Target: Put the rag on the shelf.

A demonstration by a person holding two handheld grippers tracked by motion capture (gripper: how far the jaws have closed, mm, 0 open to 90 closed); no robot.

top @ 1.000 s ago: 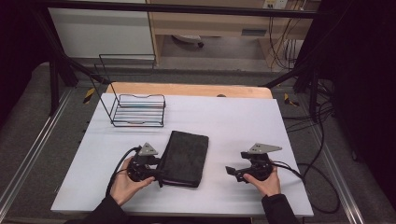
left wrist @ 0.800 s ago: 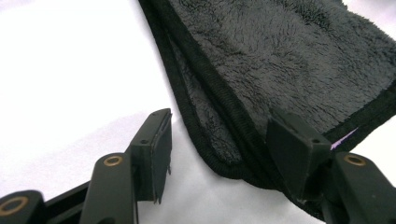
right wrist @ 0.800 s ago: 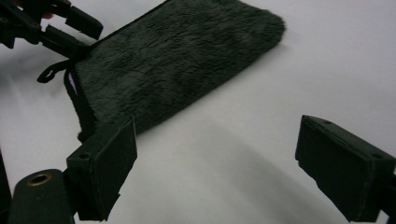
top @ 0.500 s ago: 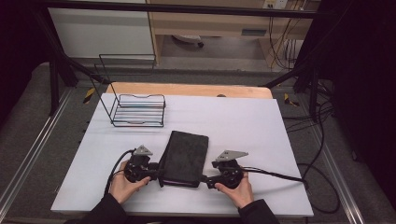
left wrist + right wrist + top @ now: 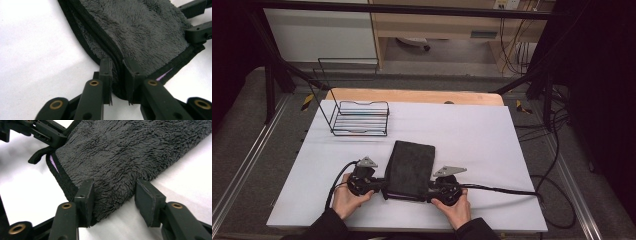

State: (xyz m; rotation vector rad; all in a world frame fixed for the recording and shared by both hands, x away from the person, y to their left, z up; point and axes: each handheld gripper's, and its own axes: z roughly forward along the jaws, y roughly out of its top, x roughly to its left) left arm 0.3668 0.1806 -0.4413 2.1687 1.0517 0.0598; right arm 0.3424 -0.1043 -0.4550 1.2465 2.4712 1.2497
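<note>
My left gripper (image 5: 117,82) has just squeezed tight on the near left corner of the folded dark towel (image 5: 410,167). My right gripper (image 5: 113,202) has been closing around the near right corner, not pinching yet. The towel lies flat on the white table (image 5: 492,145); lifting comes next, I think.

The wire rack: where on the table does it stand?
In the high view the wire rack stands at the table's far left, beyond the folded dark towel.

1. The left tongs (image 5: 384,189), held in the person's left hand (image 5: 343,200), point toward the right tongs; their jaws have just been closing and now pinch a folded dark fleece cloth's (image 5: 410,168) edge.
2. The right tongs (image 5: 430,192), in the right hand (image 5: 457,209), point leftward; their jaws have just been closing and straddle the cloth's corner, one pad clear of it.
</note>
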